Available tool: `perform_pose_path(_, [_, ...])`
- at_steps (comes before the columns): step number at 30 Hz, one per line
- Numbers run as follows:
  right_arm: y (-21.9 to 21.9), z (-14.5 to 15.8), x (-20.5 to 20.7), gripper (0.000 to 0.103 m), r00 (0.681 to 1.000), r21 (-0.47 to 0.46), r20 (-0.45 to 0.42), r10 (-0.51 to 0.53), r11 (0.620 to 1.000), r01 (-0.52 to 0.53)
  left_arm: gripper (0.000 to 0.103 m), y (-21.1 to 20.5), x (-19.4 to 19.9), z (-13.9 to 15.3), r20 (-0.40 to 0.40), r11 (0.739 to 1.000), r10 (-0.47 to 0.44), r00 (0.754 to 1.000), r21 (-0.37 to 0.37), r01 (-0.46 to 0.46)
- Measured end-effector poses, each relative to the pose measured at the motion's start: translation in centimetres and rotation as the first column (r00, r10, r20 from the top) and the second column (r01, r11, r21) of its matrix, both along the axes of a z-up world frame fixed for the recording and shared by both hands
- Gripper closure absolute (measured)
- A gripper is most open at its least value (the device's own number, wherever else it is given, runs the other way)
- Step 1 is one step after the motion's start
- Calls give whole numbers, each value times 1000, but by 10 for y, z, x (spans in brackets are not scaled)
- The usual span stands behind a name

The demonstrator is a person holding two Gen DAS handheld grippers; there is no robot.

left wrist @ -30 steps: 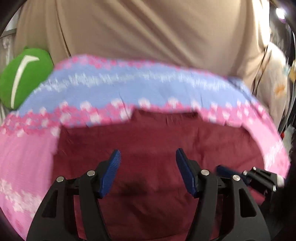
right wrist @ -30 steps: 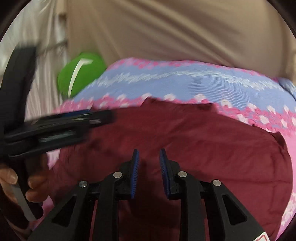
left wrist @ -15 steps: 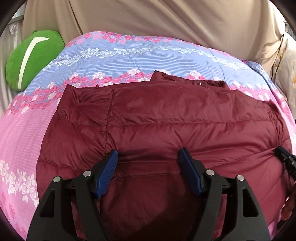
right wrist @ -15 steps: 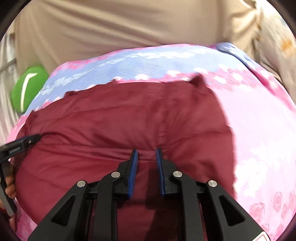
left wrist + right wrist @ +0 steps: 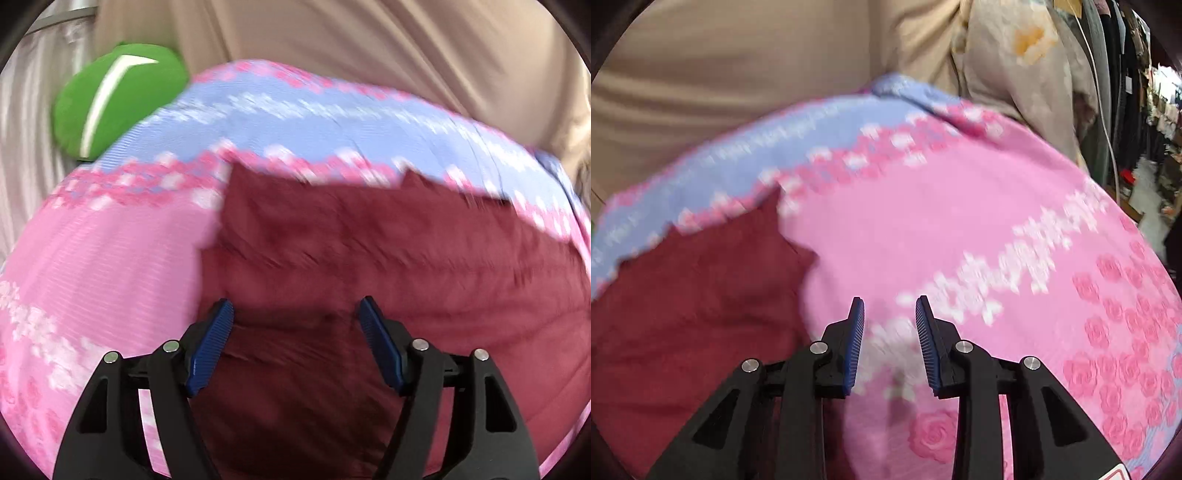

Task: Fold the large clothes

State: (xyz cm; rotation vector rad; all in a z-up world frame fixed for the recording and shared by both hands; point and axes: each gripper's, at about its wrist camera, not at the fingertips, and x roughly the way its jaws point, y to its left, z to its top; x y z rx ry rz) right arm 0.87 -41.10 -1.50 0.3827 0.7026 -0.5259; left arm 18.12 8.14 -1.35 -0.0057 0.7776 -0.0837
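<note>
While both grippers tilt downward, jaws spread and empty, the right's just widened.

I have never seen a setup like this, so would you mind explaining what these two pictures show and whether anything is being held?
There is no robot here: a person carries a two-finger gripper in each hand, and a fisheye camera on each one looks forward along its black arms and blue pads. One picture comes from the left gripper, the other from the right gripper. Both look down on a pink and blue floral bedspread with a dark red quilted jacket lying on it. A round green cushion sits at the far edge. The left gripper hangs open over the jacket. The right gripper is over bare bedspread beside the jacket; its jaws have just been opening, with nothing between them. Nothing is held. Both pictures are blurred.
</note>
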Motion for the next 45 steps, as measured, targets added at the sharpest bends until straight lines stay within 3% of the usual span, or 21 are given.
perform_pose_path(4, [37, 47, 46, 73, 972, -30, 123, 201, 979, -199, 30, -4, 22, 39, 99, 999, 12, 995, -49, -7])
perform_pose_path(7, [69, 52, 105, 73, 933, -40, 118, 340, 940, -338, 24, -32, 47, 44, 108, 997, -33, 994, -67, 41])
perform_pose_path(9, [84, 41, 143, 73, 912, -41, 76, 403, 915, -400, 22, -51, 67, 30, 77, 996, -72, 994, -51, 76])
perform_pose_path(12, [86, 4, 183, 75, 917, -37, -15, 399, 916, -400, 22, -60, 91, 0, 12, 998, -54, 998, 26, 54])
perform_pose_path(13, [78, -9, 189, 75, 924, -2, -43, 380, 925, -380, 22, -56, 99, -10, -20, 999, -32, 999, 34, 33])
perform_pose_path(14, [65, -25, 194, 84, 932, 68, -62, 357, 933, -353, 22, -48, 107, -21, -56, 1000, -20, 998, 3, 20])
perform_pose_path(16, [44, -33, 194, 93, 939, 161, -28, 342, 929, -334, 20, -34, 115, -28, -75, 997, -13, 997, -74, 7])
perform_pose_path(17, [36, -34, 193, 102, 943, 170, -27, 333, 931, -324, 20, -30, 115, -31, -73, 997, 1, 997, -76, -7])
perform_pose_path(18, [32, -36, 191, 103, 945, 156, -33, 324, 936, -316, 19, -28, 117, -33, -72, 997, 0, 997, -71, -5])
perform_pose_path(22, [16, -46, 183, 103, 965, 176, -40, 260, 952, -249, 17, -24, 121, -38, -81, 997, -4, 997, -80, -2])
perform_pose_path(26, [1, -42, 175, 103, 984, 187, -61, 169, 970, -155, 17, -24, 116, -33, -78, 999, 22, 997, -23, -24])
perform_pose_path(27, [3, -37, 168, 101, 987, 160, -70, 144, 978, -132, 19, -22, 111, -27, -74, 1000, 28, 997, -11, -29])
perform_pose_path(28, [7, -28, 156, 91, 988, 146, -54, 143, 980, -134, 19, -20, 101, -21, -69, 1000, 21, 997, -21, -22])
perform_pose_path(32, [43, 7, 113, 88, 961, 121, 34, 274, 953, -276, 17, -15, 39, 6, -61, 989, -88, 994, -123, 80])
perform_pose_path(35, [80, 2, 95, 83, 930, 43, -6, 368, 929, -368, 17, -30, 13, -5, -94, 989, -133, 987, -73, 127])
perform_pose_path(36, [88, -14, 95, 83, 927, 19, -57, 371, 929, -370, 17, -32, 10, -11, -108, 990, -134, 985, -58, 129])
perform_pose_path(38, [88, -28, 93, 86, 929, 16, -75, 363, 932, -363, 15, -33, 5, -24, -114, 991, -126, 985, -47, 121])
perform_pose_path(41, [89, -15, 86, 79, 939, 48, -58, 340, 940, -337, 17, -29, -8, -19, -99, 995, -91, 991, -37, 88])
perform_pose_path(45, [118, 8, 79, 79, 900, 113, 15, 436, 894, -435, 16, -8, -22, -12, -103, 994, -64, 993, -100, 54])
